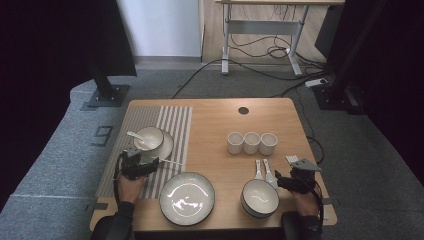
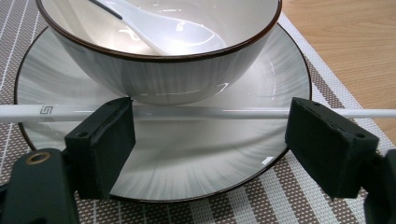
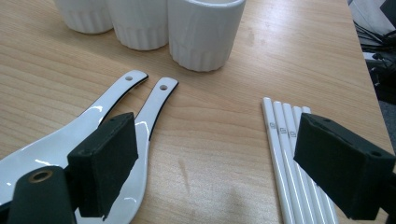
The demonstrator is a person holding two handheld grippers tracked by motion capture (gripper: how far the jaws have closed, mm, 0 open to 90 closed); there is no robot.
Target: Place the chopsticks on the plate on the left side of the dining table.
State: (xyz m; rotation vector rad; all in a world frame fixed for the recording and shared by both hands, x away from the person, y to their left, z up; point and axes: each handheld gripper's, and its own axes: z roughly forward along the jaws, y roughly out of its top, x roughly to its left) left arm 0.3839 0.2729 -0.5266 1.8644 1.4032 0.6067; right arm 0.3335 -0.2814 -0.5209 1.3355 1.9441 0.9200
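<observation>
Left gripper (image 2: 210, 140) gapes wide — chopstick (image 2: 210, 112) lies across, unclamped.

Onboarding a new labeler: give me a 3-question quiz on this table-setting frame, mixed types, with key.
1. True or false: the bowl with the spoon in it sits on a plate.
2. How many white cups stand in the row? A) two B) three C) four
3. Fill in: across the plate, between the left gripper's open jaws, lies a white ____.

Key: 1 true; 2 B; 3 chopstick.
</observation>
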